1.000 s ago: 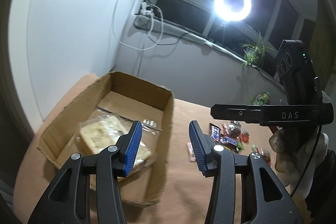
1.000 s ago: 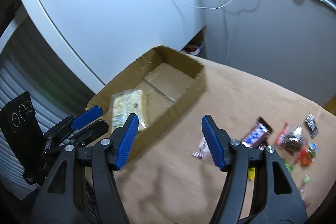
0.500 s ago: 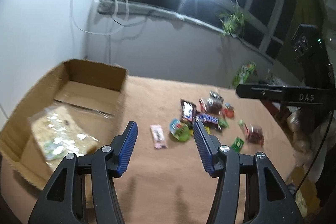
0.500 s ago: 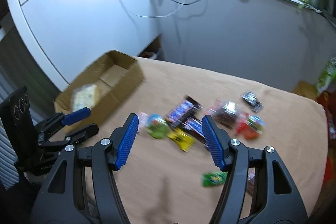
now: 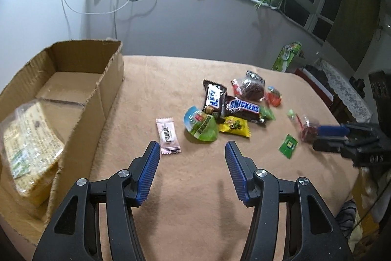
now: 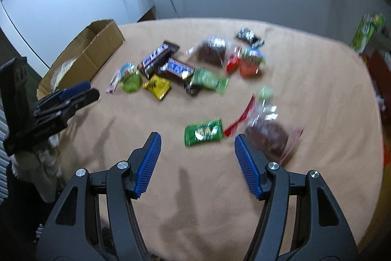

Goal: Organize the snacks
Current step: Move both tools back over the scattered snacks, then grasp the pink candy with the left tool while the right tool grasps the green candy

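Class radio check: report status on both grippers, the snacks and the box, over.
Left gripper open, empty; right gripper open, empty. Snacks loose on table; one bag in box. Nothing in the way.

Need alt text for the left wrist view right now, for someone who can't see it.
The open left gripper hovers empty above a tan tablecloth, aimed at scattered wrapped snacks including a brown Snickers bar and a pink sachet. An open cardboard box at left holds a clear-wrapped yellow packet.

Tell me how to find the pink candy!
Start at the cardboard box on the table's left. Just right of it, a pink candy packet lies alone, left of the snack pile. It is the only pale pink wrapper, beside a green cup.
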Tool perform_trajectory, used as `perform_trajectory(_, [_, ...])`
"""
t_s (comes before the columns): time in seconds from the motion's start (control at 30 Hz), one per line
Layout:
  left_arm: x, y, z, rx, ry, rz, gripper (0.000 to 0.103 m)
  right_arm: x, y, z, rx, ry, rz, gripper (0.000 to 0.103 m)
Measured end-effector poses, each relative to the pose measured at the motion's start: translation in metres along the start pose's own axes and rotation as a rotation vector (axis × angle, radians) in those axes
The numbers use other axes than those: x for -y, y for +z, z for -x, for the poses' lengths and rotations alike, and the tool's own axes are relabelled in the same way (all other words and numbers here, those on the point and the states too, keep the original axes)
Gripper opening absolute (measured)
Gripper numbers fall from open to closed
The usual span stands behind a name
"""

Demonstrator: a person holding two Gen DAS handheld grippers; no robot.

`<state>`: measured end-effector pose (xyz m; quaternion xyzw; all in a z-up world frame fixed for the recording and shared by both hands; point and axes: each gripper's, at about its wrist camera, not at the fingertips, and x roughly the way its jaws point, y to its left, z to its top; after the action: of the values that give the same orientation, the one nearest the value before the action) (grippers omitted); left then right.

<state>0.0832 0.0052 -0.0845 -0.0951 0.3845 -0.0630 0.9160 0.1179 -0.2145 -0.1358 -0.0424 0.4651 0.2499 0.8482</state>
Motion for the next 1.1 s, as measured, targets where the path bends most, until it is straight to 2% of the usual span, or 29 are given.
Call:
perform_trajectory(0.13, [-0.005, 0.002, -0.010, -0.024, 0.008, 0.012, 0.055, -0.002, -0.007, -0.015, -0.045, 0.023, -0.020, 0.065])
perform_trajectory(0.27, [-0.008, 0.005, -0.020, -0.047, 0.008, 0.019, 0.055, 0.000, -0.006, -0.026, -0.048, 0.017, -0.035, 0.065])
perform_trajectory(0.47, [-0.010, 0.011, -0.033, -0.069, 0.039, 0.003, 0.054, -0.005, 0.001, -0.040, -0.059, 0.008, -0.028, 0.053])
perform_trajectory(0.67, [-0.011, 0.014, -0.042, -0.078, 0.060, -0.019, 0.049, -0.013, 0.009, -0.052, -0.017, -0.048, -0.001, 0.052])
perform_trajectory(0.83, [-0.012, 0.014, -0.048, -0.089, 0.062, -0.027, 0.045, -0.030, 0.009, -0.059, 0.008, -0.134, 0.085, 0.052])
perform_trajectory(1.03, [-0.011, 0.016, -0.051, -0.089, 0.079, -0.044, 0.038, -0.037, 0.009, -0.061, 0.033, -0.178, 0.137, 0.045])
perform_trajectory(1.1, [-0.010, 0.015, -0.051, -0.088, 0.079, -0.050, 0.033, -0.037, 0.010, -0.061, 0.036, -0.182, 0.142, 0.038])
